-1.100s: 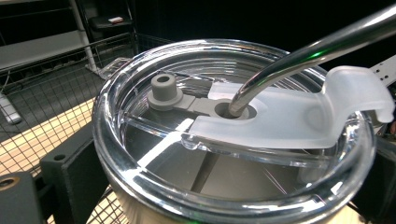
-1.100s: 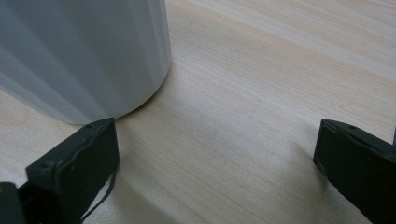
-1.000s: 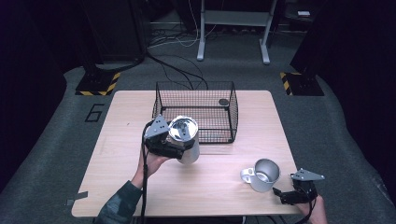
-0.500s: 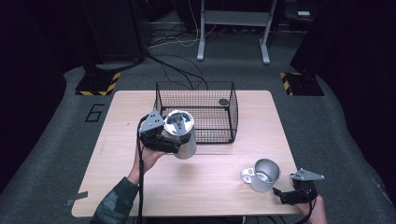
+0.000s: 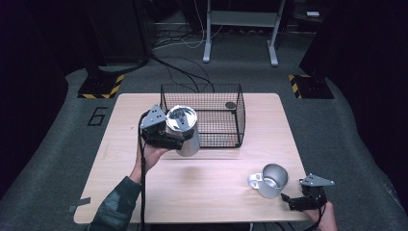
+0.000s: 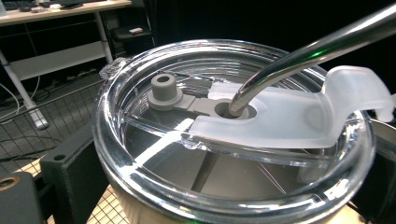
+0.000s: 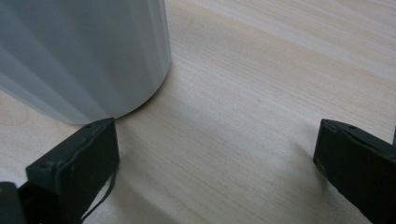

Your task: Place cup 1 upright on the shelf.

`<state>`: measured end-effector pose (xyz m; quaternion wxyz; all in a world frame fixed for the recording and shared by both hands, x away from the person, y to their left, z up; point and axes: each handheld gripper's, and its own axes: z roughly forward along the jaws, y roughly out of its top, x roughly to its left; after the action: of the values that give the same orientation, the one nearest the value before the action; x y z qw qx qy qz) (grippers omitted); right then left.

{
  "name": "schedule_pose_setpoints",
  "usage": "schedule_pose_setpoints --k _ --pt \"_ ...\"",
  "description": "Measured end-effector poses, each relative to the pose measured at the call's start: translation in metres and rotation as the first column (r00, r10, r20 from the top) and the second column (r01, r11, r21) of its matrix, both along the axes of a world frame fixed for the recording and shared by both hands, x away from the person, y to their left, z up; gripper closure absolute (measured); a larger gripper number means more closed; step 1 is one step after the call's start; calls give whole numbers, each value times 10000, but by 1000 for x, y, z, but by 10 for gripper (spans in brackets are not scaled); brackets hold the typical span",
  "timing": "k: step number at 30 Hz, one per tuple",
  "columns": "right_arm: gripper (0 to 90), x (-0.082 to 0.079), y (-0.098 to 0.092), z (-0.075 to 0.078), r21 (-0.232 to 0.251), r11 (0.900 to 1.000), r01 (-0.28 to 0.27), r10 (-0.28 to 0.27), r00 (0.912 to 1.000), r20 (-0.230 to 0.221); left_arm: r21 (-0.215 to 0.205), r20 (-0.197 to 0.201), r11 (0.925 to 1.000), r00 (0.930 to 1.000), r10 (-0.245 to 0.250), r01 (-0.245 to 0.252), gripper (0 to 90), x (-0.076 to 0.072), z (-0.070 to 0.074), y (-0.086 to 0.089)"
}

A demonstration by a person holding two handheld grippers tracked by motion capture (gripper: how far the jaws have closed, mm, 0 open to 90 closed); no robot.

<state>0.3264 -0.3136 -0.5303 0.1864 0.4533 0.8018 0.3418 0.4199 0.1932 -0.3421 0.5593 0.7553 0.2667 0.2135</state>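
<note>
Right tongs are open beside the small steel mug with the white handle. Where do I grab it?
Grip the small steel mug across its plain round wall, coming in low from its right; the white handle points left, and the right tongs already stand open there.

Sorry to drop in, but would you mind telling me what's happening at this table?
A person is working with two handheld grippers. The left gripper holds a lidded steel tumbler with a metal straw above the table, just in front of the wire basket. The right gripper rests open on the table's near right corner, beside a steel mug it isn't holding.
</note>
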Motion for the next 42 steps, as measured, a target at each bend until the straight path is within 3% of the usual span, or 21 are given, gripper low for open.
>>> schedule_pose_setpoints --k 25,42 --pt "0 0 0 0 -30 10000 34 -34 10000 21 152 233 9967 9965 799 -803 38 33 23 9" --pt "0 0 -1 0 -95 10000 -9 9 10000 62 279 55 9900 9904 1380 -1381 38 66 25 9"
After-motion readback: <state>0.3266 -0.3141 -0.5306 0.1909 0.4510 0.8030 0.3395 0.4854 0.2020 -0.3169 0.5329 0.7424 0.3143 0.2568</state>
